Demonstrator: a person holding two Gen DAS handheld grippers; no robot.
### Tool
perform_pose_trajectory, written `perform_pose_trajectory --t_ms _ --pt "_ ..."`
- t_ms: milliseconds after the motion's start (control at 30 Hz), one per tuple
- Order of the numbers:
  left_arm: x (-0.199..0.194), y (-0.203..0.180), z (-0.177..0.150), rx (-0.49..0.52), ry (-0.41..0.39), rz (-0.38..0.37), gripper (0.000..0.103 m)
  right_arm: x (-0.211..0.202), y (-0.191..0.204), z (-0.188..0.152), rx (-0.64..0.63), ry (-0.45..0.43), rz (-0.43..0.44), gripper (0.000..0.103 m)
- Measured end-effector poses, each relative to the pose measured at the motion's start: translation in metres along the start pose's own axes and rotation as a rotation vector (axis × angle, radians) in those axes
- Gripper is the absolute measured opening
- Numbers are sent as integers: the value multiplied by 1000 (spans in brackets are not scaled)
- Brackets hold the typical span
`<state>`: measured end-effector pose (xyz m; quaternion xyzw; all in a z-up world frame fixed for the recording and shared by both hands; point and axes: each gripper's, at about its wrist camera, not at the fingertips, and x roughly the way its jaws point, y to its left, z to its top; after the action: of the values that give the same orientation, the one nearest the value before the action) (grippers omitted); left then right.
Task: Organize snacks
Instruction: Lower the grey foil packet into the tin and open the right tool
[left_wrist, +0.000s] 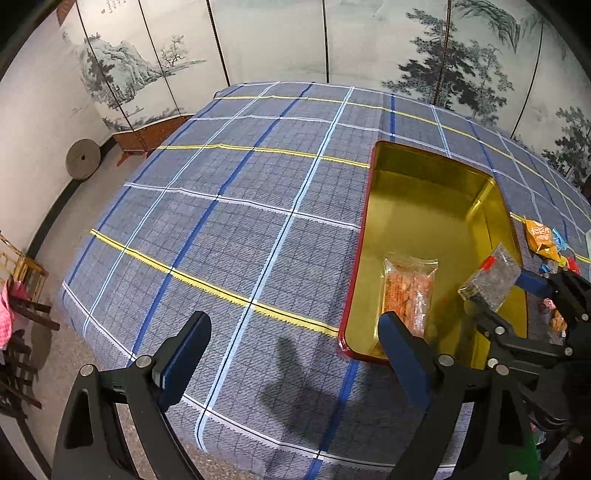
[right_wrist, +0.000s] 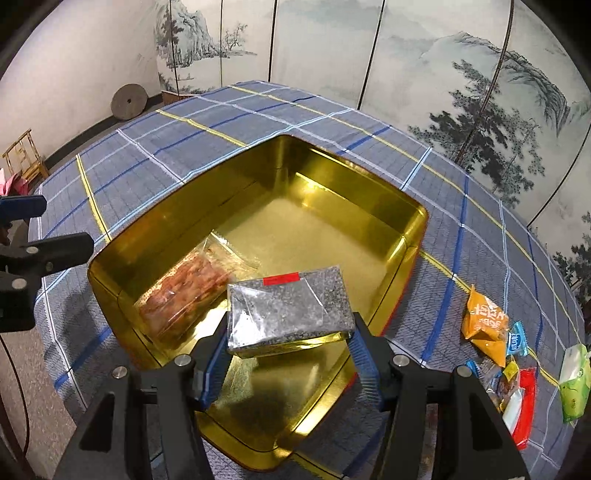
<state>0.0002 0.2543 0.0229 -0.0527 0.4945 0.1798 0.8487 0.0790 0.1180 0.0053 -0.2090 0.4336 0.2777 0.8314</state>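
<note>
The right tongs (right_wrist: 288, 350) were clenched on a dark speckled snack packet (right_wrist: 290, 308), holding it flat above the gold tin (right_wrist: 406, 236), apparently to lay it beside the orange snack packet (right_wrist: 184, 291) already inside. The left tongs (left_wrist: 291, 354) hung released over the checked surface (left_wrist: 221, 221), clear of the tin. Loose snacks (right_wrist: 484, 321) waited beside it.

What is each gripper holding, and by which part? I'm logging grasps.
The right gripper clamps the grey speckled snack packet by its near end, above the gold tin. The left gripper holds nothing.
</note>
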Motion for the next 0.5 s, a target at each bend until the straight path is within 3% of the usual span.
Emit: perform_pose_trajectory --t_ms 500 --pt "-3 -13 3 11 -2 -10 90 3 1 -1 11 10 40 61"
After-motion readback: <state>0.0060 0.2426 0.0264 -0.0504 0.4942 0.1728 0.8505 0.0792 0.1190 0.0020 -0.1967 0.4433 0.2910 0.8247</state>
